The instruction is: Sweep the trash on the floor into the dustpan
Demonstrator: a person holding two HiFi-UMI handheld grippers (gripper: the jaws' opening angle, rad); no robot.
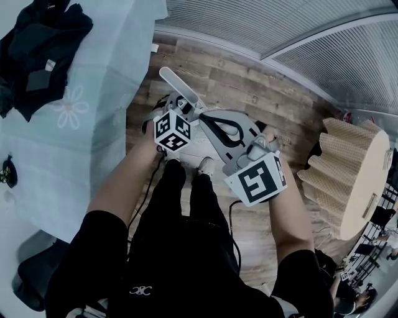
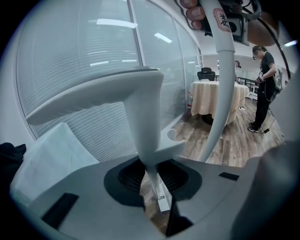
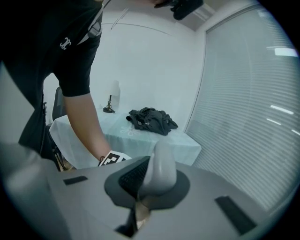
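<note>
The left gripper (image 2: pixel 157 190) has its jaws squeezed shut on the thin bottom of a white handle (image 2: pixel 143 117). The handle gets wide and flat near the top and points to the upper left of the frame. It is not clear which cleaning tool it belongs to.

The right gripper (image 3: pixel 143 197) has its jaws shut too. They pinch a pale grey rounded handle end (image 3: pixel 159 164) that sticks up in the middle of the right gripper view.

In the left gripper view a long white pole (image 2: pixel 220 93) goes from the top of the frame down toward the wood floor (image 2: pixel 234 140). Some fingers (image 2: pixel 192 10) are beside the top of the pole.

From the head view, both grippers are close together in the middle of the frame, held out in front of the person's body. A white shoe (image 1: pixel 205 164) shows just below them.

A table with a pale blue cloth (image 1: pixel 93 124) fills the left side of the head view. A heap of black clothes (image 1: pixel 43 43) lies on it in the upper left corner. A round table with a tan cloth (image 1: pixel 348 174) stands at the right side. Another person (image 2: pixel 262 89) stands on the floor at the right edge of the left gripper view.
</note>
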